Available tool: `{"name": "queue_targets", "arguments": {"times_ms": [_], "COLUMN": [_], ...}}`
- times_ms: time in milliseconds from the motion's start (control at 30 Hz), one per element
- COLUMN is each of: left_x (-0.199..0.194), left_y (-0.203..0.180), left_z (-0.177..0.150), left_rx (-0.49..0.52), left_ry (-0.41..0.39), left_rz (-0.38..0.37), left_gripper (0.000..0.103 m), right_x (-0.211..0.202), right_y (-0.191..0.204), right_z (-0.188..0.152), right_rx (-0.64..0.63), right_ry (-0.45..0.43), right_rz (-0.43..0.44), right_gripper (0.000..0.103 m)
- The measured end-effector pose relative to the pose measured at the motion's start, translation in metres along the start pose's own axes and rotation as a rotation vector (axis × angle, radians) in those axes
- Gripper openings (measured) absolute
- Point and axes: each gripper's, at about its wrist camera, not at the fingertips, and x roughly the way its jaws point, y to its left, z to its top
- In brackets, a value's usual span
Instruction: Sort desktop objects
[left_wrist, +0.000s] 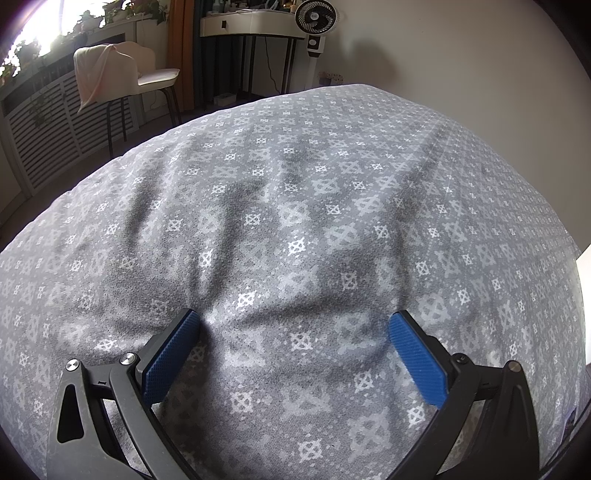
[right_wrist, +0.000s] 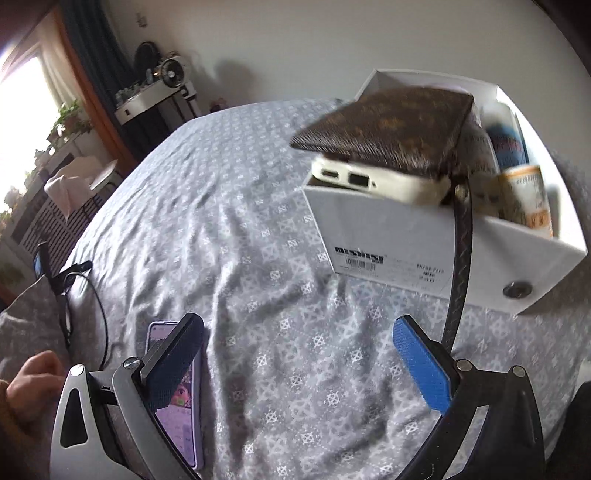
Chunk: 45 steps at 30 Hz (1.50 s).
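Note:
In the left wrist view my left gripper (left_wrist: 295, 321) stands open, its blue pads (left_wrist: 173, 354) resting on the grey patterned bedspread (left_wrist: 295, 184) with only cloth between them. In the right wrist view my right gripper (right_wrist: 298, 325) is wide open and empty above the same bedspread (right_wrist: 258, 240). A white box (right_wrist: 406, 240) sits at the upper right. On top of it lies a brown monogram wallet (right_wrist: 388, 125) over a white power bank (right_wrist: 369, 181). Cans (right_wrist: 528, 195) stand inside. A phone in a lilac case (right_wrist: 177, 406) lies partly under the left finger.
A dark strap (right_wrist: 460, 266) hangs from the box down beside the right finger. A black cable (right_wrist: 99, 314) and a person's hand (right_wrist: 33, 380) are at the left. Beyond the bed's far edge stand a chair with a towel (left_wrist: 110, 70) and a fan (left_wrist: 314, 18).

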Motion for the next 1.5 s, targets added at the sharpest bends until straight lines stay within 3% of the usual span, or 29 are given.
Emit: {"name": "queue_targets", "arguments": {"times_ms": [267, 467, 600, 700, 800, 833, 933, 1033, 1067, 1133, 1233, 1400, 1500], "left_x": [0.0, -0.001, 0.0, 0.0, -0.005, -0.007, -0.012, -0.015, -0.008, -0.01, -0.012, -0.007, -0.006], "left_y": [0.004, 0.006, 0.009, 0.0, -0.025, -0.038, -0.091, -0.159, -0.18, -0.204, -0.213, -0.186, -0.194], "left_z": [0.001, 0.002, 0.003, 0.005, 0.009, 0.011, 0.011, -0.016, -0.027, -0.045, -0.046, -0.035, -0.035], "left_rx": [-0.002, 0.001, 0.004, 0.033, 0.093, 0.102, 0.092, 0.192, 0.24, 0.297, 0.313, 0.195, 0.223], "left_ry": [-0.004, -0.016, -0.017, -0.015, -0.022, -0.003, 0.088, 0.056, 0.052, -0.053, -0.07, -0.02, -0.023], "left_rz": [-0.011, -0.012, -0.011, 0.033, 0.115, 0.112, -0.058, -0.112, -0.086, 0.059, 0.105, -0.045, -0.009], "left_gripper": [0.103, 0.103, 0.103, 0.103, 0.103, 0.103, 0.103, 0.103, 0.103, 0.103, 0.103, 0.103, 0.103], "right_x": [0.051, 0.071, 0.073, 0.076, 0.077, 0.076, 0.076, 0.076, 0.076, 0.077, 0.077, 0.077, 0.077], "right_y": [-0.019, -0.017, -0.019, -0.018, -0.016, -0.016, -0.014, -0.013, -0.012, -0.012, -0.012, -0.011, -0.011], "right_z": [-0.015, -0.029, -0.03, -0.03, -0.031, -0.028, -0.029, -0.029, -0.029, -0.029, -0.03, -0.03, -0.03], "right_rx": [-0.016, -0.079, -0.078, -0.088, -0.093, -0.094, -0.098, -0.104, -0.106, -0.108, -0.109, -0.108, -0.109], "right_ry": [0.02, -0.023, -0.022, -0.02, -0.018, -0.017, -0.016, -0.014, -0.013, -0.011, -0.012, -0.013, -0.012], "right_rz": [-0.132, -0.22, -0.217, -0.229, -0.237, -0.238, -0.246, -0.254, -0.257, -0.261, -0.262, -0.262, -0.263], "right_gripper": [0.103, 0.103, 0.103, 0.103, 0.103, 0.103, 0.103, 0.103, 0.103, 0.103, 0.103, 0.103, 0.103]}}
